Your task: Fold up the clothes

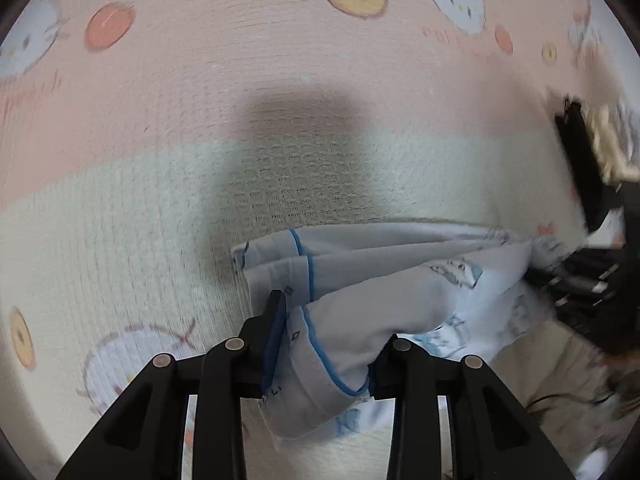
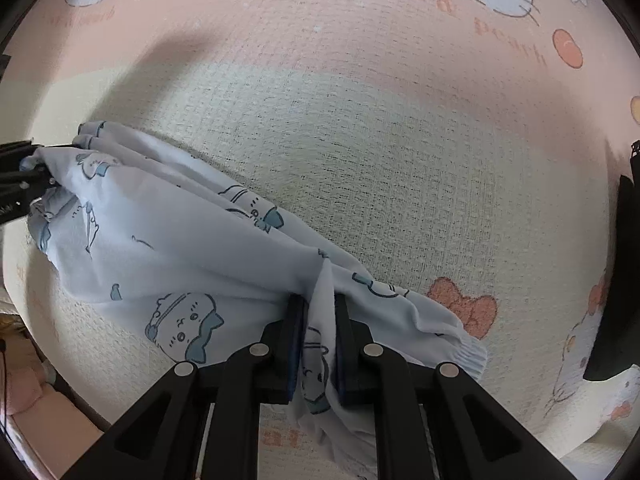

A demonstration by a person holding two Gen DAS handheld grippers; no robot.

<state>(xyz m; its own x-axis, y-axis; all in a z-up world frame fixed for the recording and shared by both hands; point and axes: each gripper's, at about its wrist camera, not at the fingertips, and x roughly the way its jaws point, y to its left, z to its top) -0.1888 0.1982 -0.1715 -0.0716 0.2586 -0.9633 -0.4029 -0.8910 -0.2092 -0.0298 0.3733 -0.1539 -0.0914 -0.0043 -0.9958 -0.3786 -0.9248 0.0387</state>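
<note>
Nearest in the right wrist view, a bunched fold of the pale blue cartoon-print cotton garment (image 2: 192, 240) is pinched between the pads of the right gripper (image 2: 317, 308), jaws nearly closed on the cloth. From there the fabric is stretched away to the upper left, w/ a ribbed white cuff (image 2: 466, 354) lying just right of the claw. At the far left edge the other black claw is seen at the garment's far end.

In the left wrist view, a blue-piped hem of the same garment (image 1: 360, 320) is draped between the jaws of the left gripper (image 1: 332, 340), which are set partly apart; the cloth lies against the left pad, but whether it's actually pressed by both pads can't be told (blur). Beyond both claws, a pink-and-cream woven cat-print bedspread (image 1: 280, 60) is spread under everything.
</note>
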